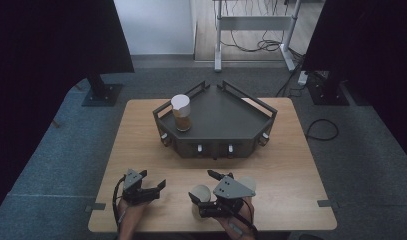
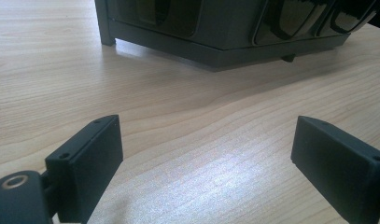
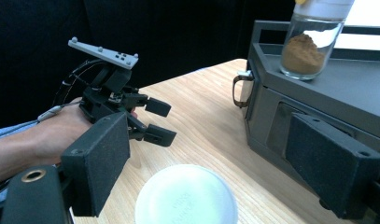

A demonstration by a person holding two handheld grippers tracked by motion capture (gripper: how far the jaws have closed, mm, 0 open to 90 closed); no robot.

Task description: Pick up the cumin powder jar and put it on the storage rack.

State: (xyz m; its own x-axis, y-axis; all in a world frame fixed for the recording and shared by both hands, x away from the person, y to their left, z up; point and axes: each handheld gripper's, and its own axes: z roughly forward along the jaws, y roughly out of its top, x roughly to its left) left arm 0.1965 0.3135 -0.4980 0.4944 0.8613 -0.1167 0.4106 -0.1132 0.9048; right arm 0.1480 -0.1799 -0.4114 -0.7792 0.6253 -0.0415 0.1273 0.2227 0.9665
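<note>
Desk: a light wooden desk (image 1: pixel 141 145) is seen from the high view, standing on grey carpet.
Rack: a dark grey corner-shaped rack (image 1: pixel 226 120) is set on the far half of the desk; small knobs are seen along its front wall.
Jar on rack: a glass jar (image 1: pixel 181 113) with a white lid and brown powder inside is stood upright on the left part of the rack top; in the right gripper view it (image 3: pixel 313 44) is seen near the rack's edge.
Left gripper: the left gripper (image 1: pixel 161 186) is held low over the near left part of the desk, pointing towards the right. In the left gripper view (image 2: pixel 204 154) its jaws are spread wide, with bare wood between them and nothing held.
Right gripper: the right gripper (image 1: pixel 203 187) is held over the near middle of the desk. In the right gripper view (image 3: pixel 211 158) its jaws are parted to either side of a white lid; whether the pads press on it cannot be told.
White-lidded jar: the jar (image 1: pixel 201 194) is stood on the desk between the jaws of the right gripper; from the right gripper view its round white lid (image 3: pixel 185 196) is seen from above.
Second jar: another pale-topped jar (image 1: pixel 249 183) is seen just beside the right gripper, partly hidden by it.
Spacing: the two grippers are near each other; both are well apart from the jar on the rack.
</note>
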